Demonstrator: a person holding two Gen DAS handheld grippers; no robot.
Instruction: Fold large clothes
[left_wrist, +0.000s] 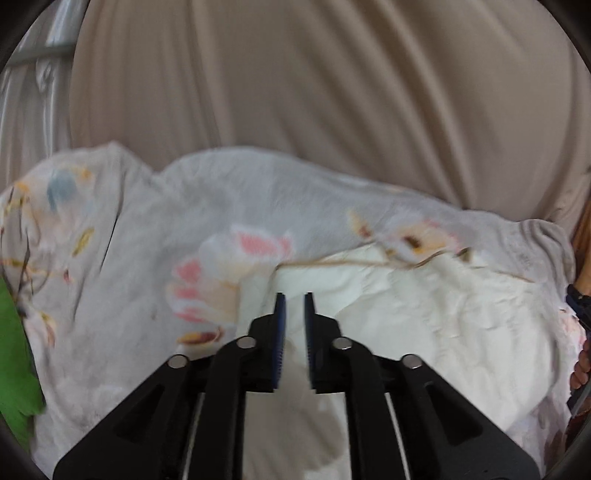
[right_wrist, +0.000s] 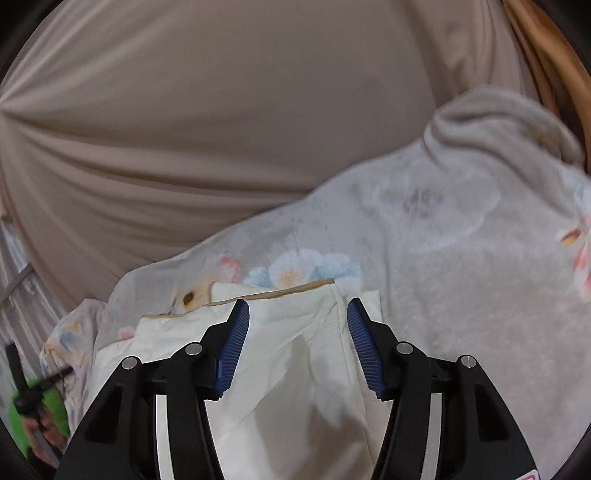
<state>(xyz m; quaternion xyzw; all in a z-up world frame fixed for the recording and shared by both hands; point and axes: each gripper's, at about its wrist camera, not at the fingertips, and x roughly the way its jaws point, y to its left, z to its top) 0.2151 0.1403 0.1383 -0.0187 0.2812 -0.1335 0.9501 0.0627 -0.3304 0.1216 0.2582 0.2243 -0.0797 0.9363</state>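
Note:
A large grey floral blanket (left_wrist: 229, 206) lies spread on the beige bed sheet (left_wrist: 314, 81), with its cream underside (left_wrist: 424, 306) folded over on top. It also shows in the right wrist view (right_wrist: 461, 251), with the cream folded part (right_wrist: 295, 350). My left gripper (left_wrist: 294, 295) hovers above the cream fold's left edge, jaws a narrow gap apart, nothing between them. My right gripper (right_wrist: 297, 308) is open and empty above the cream fold's corner.
The beige sheet (right_wrist: 221, 110) fills the far side. A green sleeve (left_wrist: 14, 350) sits at the left edge; it also shows in the right wrist view (right_wrist: 51, 406), with the other gripper's handle. An orange-brown cloth (right_wrist: 546, 55) hangs at the far right.

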